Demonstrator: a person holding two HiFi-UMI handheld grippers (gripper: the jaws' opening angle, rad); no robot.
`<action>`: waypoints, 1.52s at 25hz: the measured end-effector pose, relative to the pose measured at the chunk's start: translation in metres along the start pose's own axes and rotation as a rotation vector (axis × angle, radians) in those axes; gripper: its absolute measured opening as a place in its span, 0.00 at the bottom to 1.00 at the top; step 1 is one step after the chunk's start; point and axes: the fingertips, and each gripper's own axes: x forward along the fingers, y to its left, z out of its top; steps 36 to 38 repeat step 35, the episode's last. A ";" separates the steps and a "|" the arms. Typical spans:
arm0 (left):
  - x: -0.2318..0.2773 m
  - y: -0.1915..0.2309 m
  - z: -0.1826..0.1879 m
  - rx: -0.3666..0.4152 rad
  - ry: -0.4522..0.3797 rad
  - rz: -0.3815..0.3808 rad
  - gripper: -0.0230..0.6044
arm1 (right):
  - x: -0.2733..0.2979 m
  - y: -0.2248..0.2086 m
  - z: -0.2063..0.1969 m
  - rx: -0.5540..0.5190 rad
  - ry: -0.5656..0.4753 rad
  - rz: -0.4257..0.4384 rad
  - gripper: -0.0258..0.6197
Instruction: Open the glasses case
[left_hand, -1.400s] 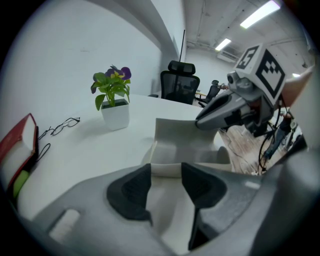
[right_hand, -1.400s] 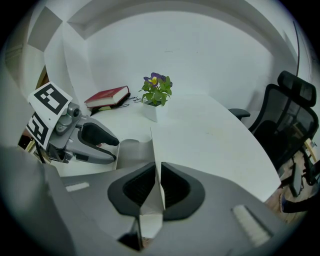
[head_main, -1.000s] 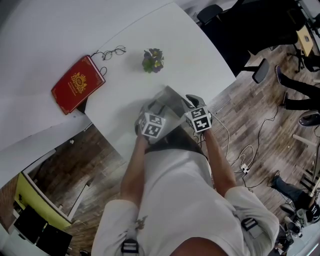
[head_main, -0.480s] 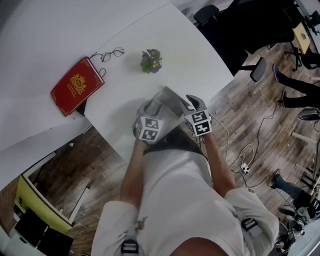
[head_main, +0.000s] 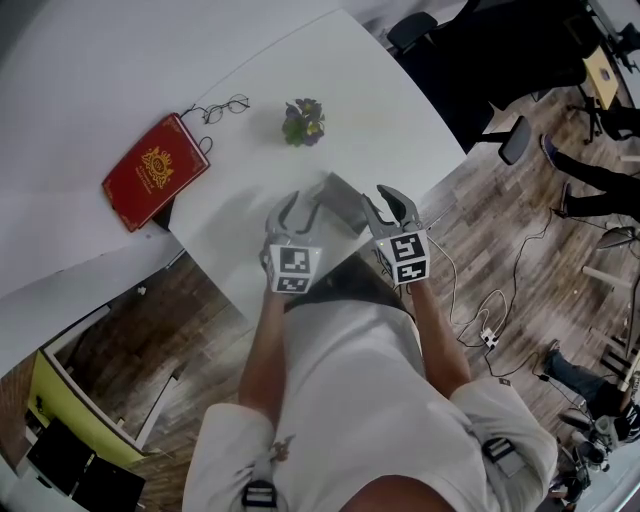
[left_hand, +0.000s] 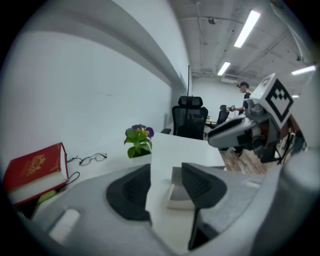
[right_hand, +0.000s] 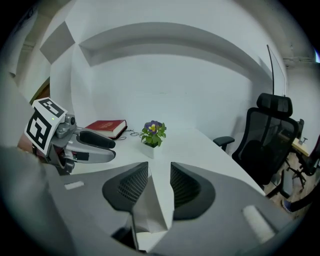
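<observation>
glasses case (head_main: 338, 203) | open (flap raised) | at table (head_main: 250, 160) edge | plant (head_main: 304, 121) beyond

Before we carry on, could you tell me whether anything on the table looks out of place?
Nothing spilled or broken. The glasses lie loose beside the red book, outside the grey case, which sits close to the near edge of the table.

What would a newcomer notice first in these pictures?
The red hardcover book with a gold emblem stands out at the left of the white table, thin wire-framed glasses beside it. A potted plant with purple flowers stands farther right. Near the front edge a grey folding glasses case lies between the open left gripper and the right gripper, whose jaws have just been opening and grip nothing.
</observation>
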 end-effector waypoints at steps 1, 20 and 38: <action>-0.003 0.001 0.007 0.007 -0.020 0.005 0.35 | -0.003 0.000 0.007 -0.003 -0.023 -0.005 0.24; -0.044 0.015 0.068 0.070 -0.220 0.073 0.37 | -0.037 0.014 0.051 -0.087 -0.136 -0.039 0.27; -0.049 0.013 0.067 0.082 -0.211 0.036 0.36 | -0.039 0.019 0.060 -0.120 -0.116 -0.064 0.27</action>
